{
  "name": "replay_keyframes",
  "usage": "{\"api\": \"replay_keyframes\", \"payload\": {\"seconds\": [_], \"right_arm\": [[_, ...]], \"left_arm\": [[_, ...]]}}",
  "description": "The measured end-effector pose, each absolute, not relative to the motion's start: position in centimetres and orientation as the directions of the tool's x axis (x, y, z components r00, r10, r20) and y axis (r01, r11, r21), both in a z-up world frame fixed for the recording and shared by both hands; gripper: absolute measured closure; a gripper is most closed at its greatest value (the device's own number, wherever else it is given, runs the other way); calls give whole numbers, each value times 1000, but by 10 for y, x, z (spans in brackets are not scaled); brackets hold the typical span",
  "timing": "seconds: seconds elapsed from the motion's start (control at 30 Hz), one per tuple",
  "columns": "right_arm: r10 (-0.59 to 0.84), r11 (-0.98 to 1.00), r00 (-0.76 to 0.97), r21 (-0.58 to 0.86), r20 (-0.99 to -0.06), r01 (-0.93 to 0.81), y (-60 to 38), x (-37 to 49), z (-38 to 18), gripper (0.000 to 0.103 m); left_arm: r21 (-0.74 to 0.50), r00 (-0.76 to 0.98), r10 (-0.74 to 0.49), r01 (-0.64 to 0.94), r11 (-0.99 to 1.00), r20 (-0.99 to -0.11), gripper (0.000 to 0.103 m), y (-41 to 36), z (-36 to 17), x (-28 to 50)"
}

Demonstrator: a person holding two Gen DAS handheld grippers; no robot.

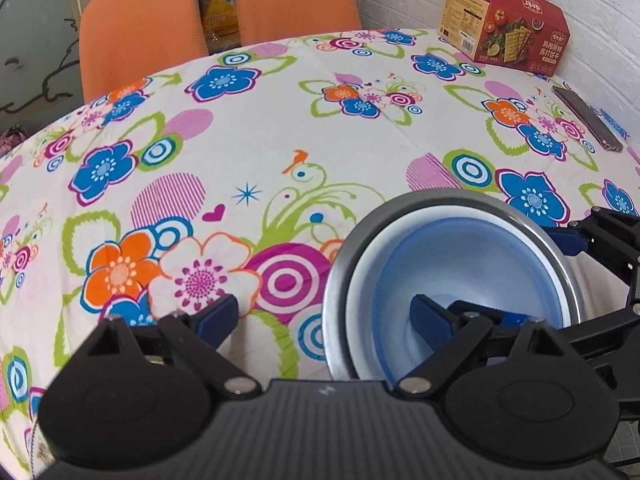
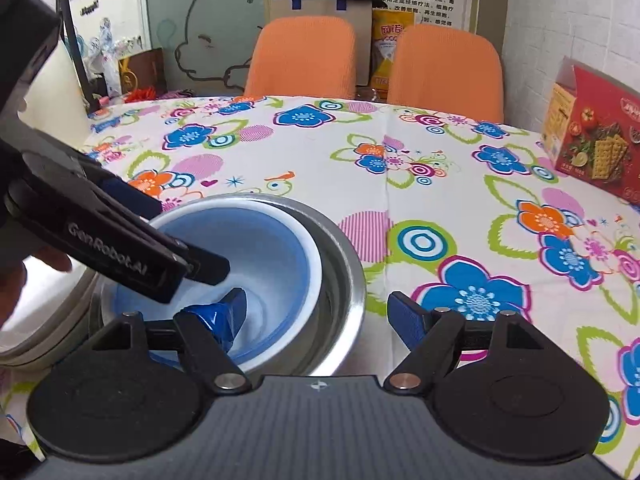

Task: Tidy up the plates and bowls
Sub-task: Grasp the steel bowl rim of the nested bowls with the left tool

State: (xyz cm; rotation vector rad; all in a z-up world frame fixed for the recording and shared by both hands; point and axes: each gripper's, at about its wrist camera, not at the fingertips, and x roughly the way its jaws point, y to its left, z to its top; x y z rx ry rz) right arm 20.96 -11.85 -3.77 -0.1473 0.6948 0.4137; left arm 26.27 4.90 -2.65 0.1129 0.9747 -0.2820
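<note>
A blue bowl (image 1: 472,264) sits nested in a white bowl (image 1: 360,280), which sits in a steel bowl (image 1: 440,200) on the floral tablecloth. My left gripper (image 1: 324,312) is open and straddles the stack's left rim, one finger inside the blue bowl, one outside. My right gripper (image 2: 320,312) is open and straddles the right rim of the stack (image 2: 344,264), its left finger inside the blue bowl (image 2: 264,248). The left gripper's fingers (image 2: 208,268) show from the left in the right wrist view. The right gripper shows at the right edge of the left wrist view (image 1: 600,236).
A red cracker box (image 1: 504,20) stands at the far right by the brick wall. A dark phone (image 1: 588,120) lies near the right table edge. Two orange chairs (image 1: 140,28) stand behind the table. A white rounded object (image 2: 48,320) lies left of the bowls.
</note>
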Motion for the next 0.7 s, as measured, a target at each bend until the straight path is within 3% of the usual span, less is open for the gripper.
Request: {"api": "replay_keyframes", "payload": {"seconds": [0.2, 0.7], "right_arm": [[351, 904, 654, 59, -670, -424, -121, 222, -44, 38], [325, 910, 692, 13, -645, -415, -126, 220, -44, 36]], "left_arm": [[-69, 519, -217, 289, 955, -827, 11, 52, -30, 268], [-78, 531, -215, 268, 960, -819, 11, 49, -27, 264]]}}
